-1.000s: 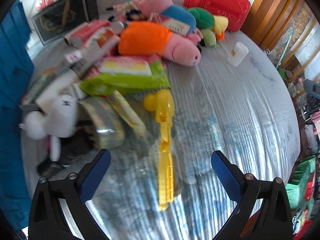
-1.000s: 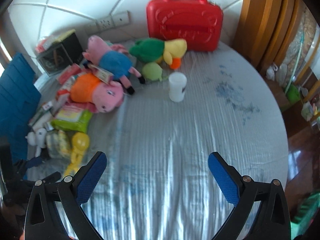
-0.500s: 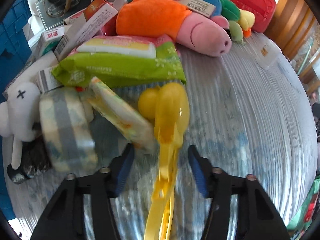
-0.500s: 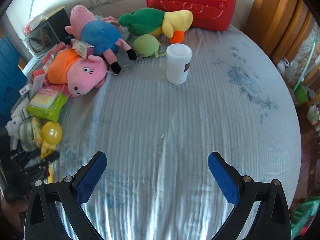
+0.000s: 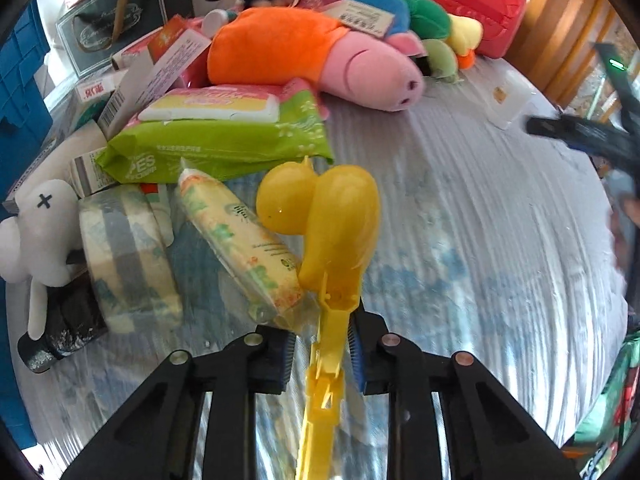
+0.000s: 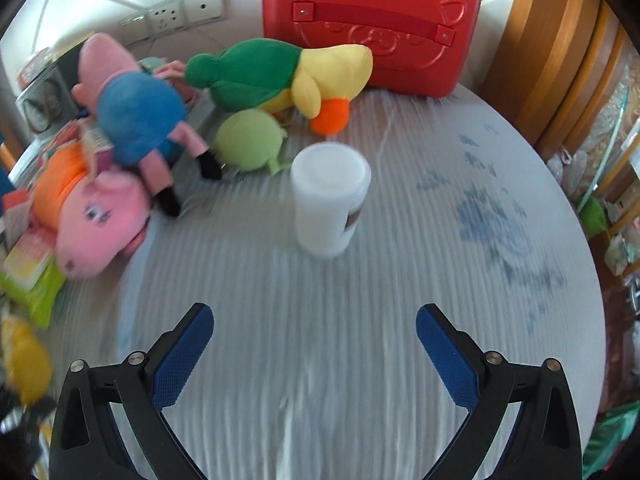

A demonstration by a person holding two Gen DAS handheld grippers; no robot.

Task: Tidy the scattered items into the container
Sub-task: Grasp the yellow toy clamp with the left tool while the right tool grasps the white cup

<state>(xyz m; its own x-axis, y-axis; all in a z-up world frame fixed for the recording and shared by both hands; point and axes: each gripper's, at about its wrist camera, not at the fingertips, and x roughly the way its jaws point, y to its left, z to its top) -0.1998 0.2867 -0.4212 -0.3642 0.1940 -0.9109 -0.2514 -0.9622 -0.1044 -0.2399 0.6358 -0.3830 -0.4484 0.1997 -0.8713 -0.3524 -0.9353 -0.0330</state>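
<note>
Two grippers are in play, and the left gripper [image 5: 322, 350] has changed most; a second ago its jaws stood wide above the yellow duck-shaped clamp toy [image 5: 334, 240], half a second ago they were narrowing around its handle, and now they are pinched on that handle, the duck moulds pointing forward over the table [image 5: 480, 240]; I judge the first pickup is secured, though the toy does not look lifted yet. It lies touching the yellow tube [image 5: 240, 240], just in front of the green wipes pack [image 5: 224, 140] and the orange-dressed pig plush [image 5: 320, 60]. The right gripper [image 6: 314, 354] has its jaws wide and empty; compared with the earlier views it has come much nearer the white jar [image 6: 330, 204], which stands upright ahead of it, near the green-and-yellow duck plush [image 6: 280, 72]. The blue crate [image 5: 20, 80] at the far left is probably the container, so the toy's carry would be leftward.
</note>
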